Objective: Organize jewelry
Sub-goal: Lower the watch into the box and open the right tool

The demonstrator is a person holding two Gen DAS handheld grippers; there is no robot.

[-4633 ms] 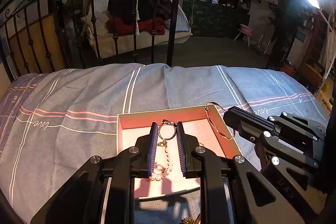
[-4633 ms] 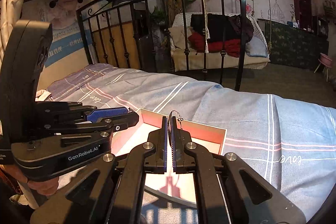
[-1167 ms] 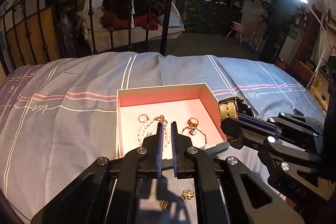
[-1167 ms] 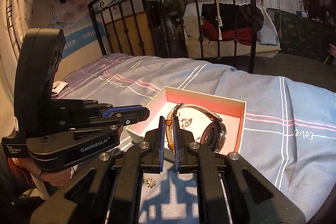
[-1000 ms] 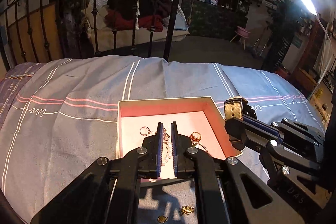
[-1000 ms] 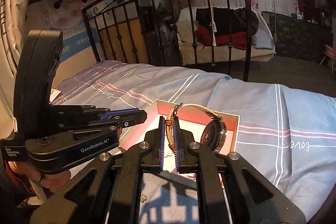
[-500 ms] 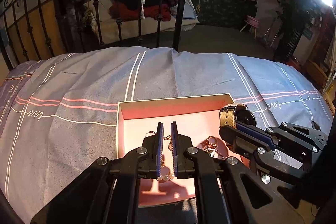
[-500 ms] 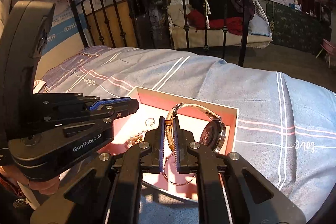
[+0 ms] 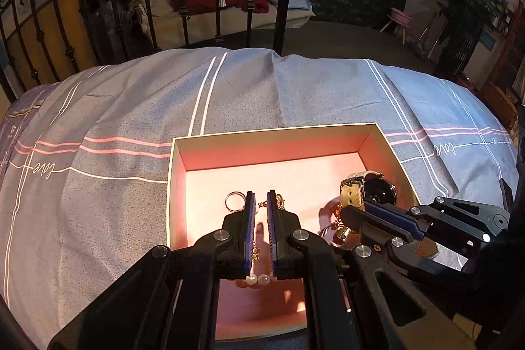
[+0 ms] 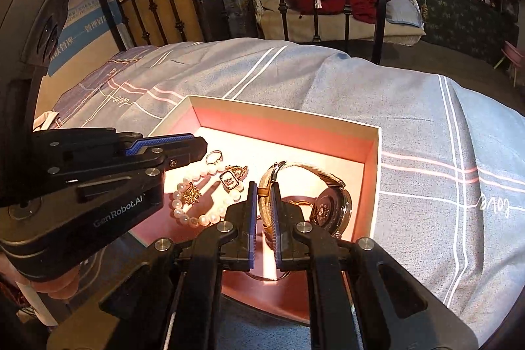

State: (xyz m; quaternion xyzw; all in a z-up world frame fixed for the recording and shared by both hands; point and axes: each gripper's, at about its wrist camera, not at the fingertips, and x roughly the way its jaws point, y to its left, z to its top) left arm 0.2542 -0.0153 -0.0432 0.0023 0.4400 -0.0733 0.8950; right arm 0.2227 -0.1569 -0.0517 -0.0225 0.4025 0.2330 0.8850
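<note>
Black left gripper point(image 10: 197, 150) marked "GenRobot.AI"; bedsheet point(image 10: 410, 120) "love".

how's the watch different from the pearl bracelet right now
The watch is clamped by its tan strap in the right gripper and stands on edge; the pearl bracelet lies flat, gripped by nothing. The watch has one dark round case, the pearl bracelet many small white beads. Both are inside the pink box.

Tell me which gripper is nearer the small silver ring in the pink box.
Left. The left gripper hovers right beside the silver ring; the right gripper, clamping the gold-strapped watch, sits farther across the box.
</note>
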